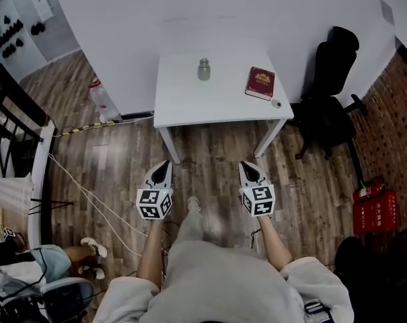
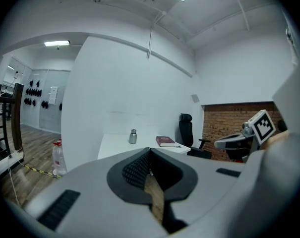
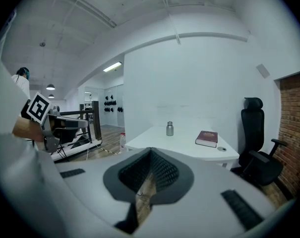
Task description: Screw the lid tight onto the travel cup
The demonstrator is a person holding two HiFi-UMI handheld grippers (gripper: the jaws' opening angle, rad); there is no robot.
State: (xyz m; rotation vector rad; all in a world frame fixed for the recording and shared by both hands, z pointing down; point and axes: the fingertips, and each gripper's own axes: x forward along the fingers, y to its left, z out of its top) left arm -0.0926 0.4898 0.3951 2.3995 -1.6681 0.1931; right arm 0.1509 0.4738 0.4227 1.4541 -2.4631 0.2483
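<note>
White table [image 1: 190, 106] against far wall. Red book [image 1: 260, 83] on its right part, with a small round disc [image 1: 276, 103] just beside it at the near right corner. Black office chair [image 1: 327, 110] right of table. Plastic bottle [image 1: 101, 99] on floor, left. Fire extinguisher [image 1: 368, 191] by brick wall, right.

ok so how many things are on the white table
3 on the white table: a small silver metal travel cup near the back middle, a dark red book to its right, a small round grey object by the book's near corner. Nothing looks hidden.

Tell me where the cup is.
In the head view, the cup stands on the white table, toward its far edge, left of the red book.
</note>
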